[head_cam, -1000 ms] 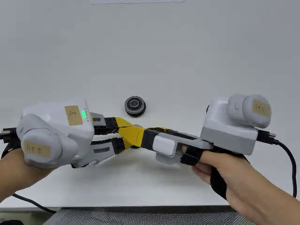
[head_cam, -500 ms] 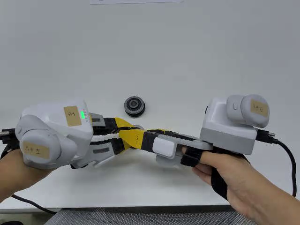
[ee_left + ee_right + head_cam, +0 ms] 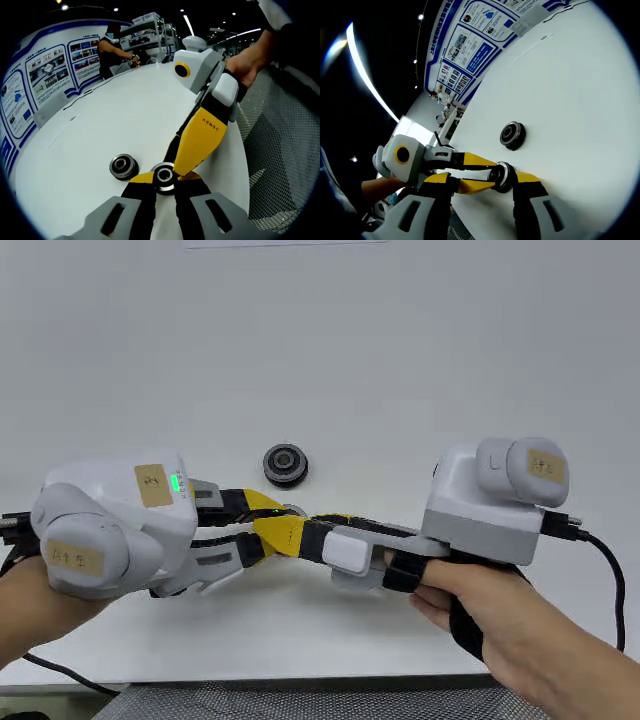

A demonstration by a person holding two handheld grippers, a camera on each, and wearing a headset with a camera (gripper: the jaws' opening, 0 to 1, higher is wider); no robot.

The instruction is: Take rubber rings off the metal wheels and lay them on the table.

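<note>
— What carries everything?
— A wide white counter (image 3: 300, 630). Two tools hang low over its near part, one in each hand, pointing at each other so that their yellow-tipped jaws cross in the middle

— How does the left one stand?
— The left hand-held gripper (image 3: 164, 181) comes in from the left in the head view, a white body with a green light lit on it. In its own view its two jaws come together on the held wheel (image 3: 164, 175), a small metal one, and pinch it between their tips

— And the right one?
— The right hand-held gripper (image 3: 501, 182) reaches in from the right, with a cable trailing from its rear. In its own view its jaws sit one on each side of that same wheel and press on its rim, so it is clamped on it too. In the left gripper view one of its yellow jaws slants down from above onto the wheel

— Does the wheel touch the counter?
— It sits between the crossed tips, low over the surface; I cannot tell whether it touches

— Anything smaller?
— A loose wheel (image 3: 286, 464) rests on the counter just beyond the tips, touching neither tool. A dark rubber ring (image 3: 113, 168) sits around its shiny hub
</note>
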